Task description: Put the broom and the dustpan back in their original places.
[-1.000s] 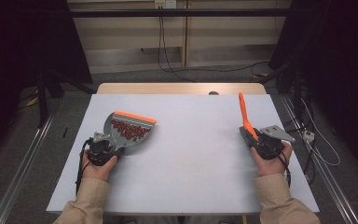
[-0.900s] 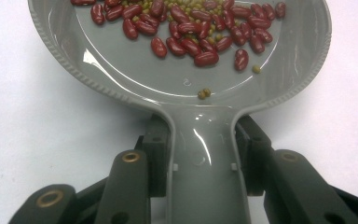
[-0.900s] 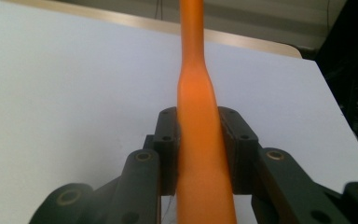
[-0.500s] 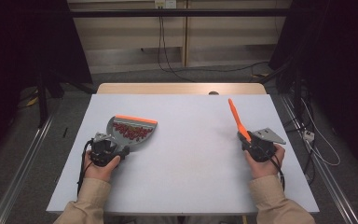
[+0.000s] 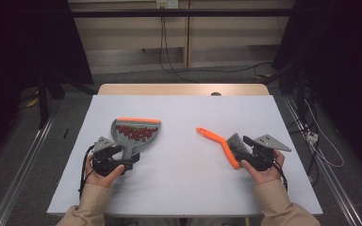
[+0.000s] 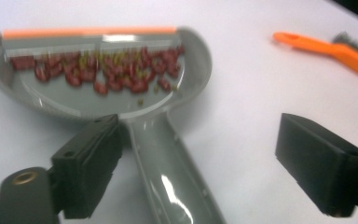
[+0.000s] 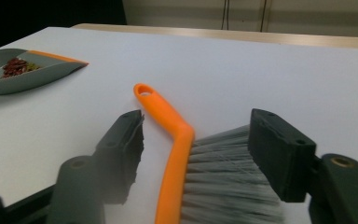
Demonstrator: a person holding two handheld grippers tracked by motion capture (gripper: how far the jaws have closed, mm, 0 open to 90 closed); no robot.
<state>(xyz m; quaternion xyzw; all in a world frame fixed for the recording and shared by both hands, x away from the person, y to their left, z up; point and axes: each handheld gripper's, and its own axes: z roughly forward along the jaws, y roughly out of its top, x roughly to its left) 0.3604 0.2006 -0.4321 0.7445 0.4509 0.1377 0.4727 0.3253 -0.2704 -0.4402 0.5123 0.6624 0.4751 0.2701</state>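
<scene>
The left claw point(image 6: 205, 172) has just been opening, its jaws apart around the grey dustpan point(image 5: 133, 136) handle on the surface point(image 5: 184, 188), near left. The right claw point(image 7: 200, 158), likewise just opened, straddles the orange brush point(image 5: 222, 143) lying near right.

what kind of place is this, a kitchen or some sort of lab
Most likely a lab or recording setup, not a kitchen. A plain white table stands among dark surroundings, loose cables run across the floor behind it, and a person works a dustpan and brush with handheld grippers.
</scene>
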